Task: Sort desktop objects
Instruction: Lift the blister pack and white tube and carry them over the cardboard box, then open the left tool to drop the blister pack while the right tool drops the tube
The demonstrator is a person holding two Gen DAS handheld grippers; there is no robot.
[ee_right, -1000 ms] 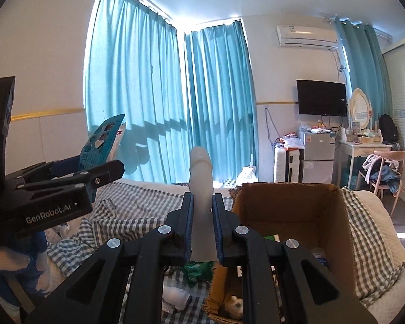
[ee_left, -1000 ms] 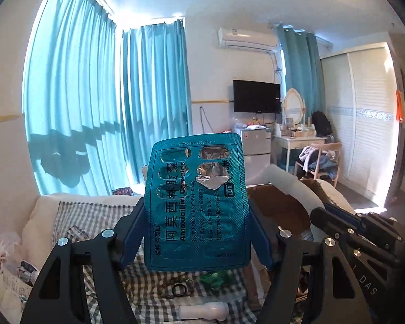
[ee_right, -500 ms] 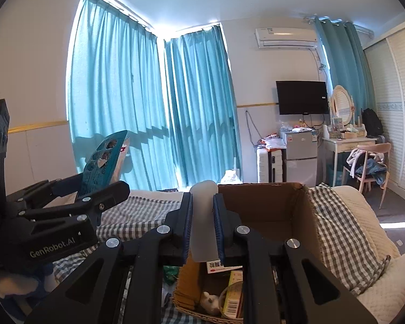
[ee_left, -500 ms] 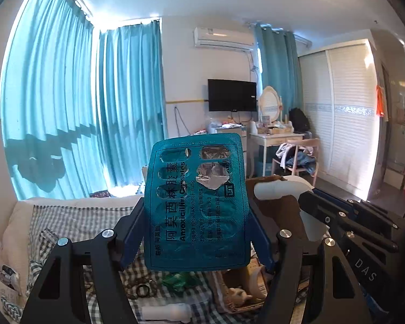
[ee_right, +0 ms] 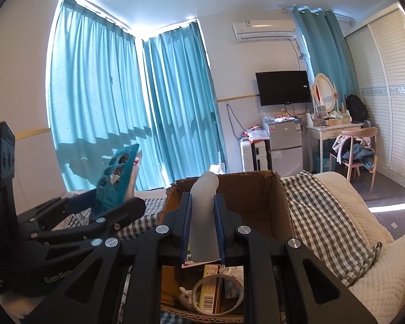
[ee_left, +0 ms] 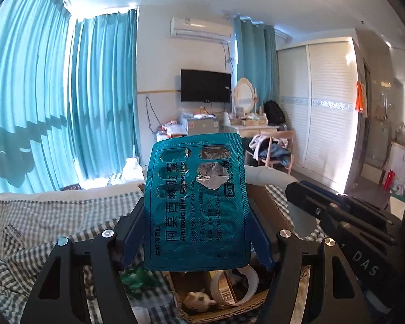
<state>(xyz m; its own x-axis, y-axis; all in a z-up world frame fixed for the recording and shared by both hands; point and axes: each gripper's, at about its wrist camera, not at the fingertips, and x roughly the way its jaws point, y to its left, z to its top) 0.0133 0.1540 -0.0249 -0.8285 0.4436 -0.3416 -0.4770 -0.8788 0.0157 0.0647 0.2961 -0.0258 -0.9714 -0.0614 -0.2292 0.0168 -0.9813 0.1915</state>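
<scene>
The open brown cardboard box [ee_right: 259, 202] already holds a tape roll [ee_right: 218, 294] and cartons, while the left gripper [ee_left: 197, 224] clamps an upright teal blister pack [ee_left: 197, 202] and the right gripper [ee_right: 203, 224] pinches a whitish plastic tube [ee_right: 204, 216], both over its near edge, undropped.

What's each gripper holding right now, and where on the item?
Left gripper: teal blister pack, pinched by its two long side edges, lower half. Right gripper: whitish tube, clamped across its lower body, cap end up.
</scene>
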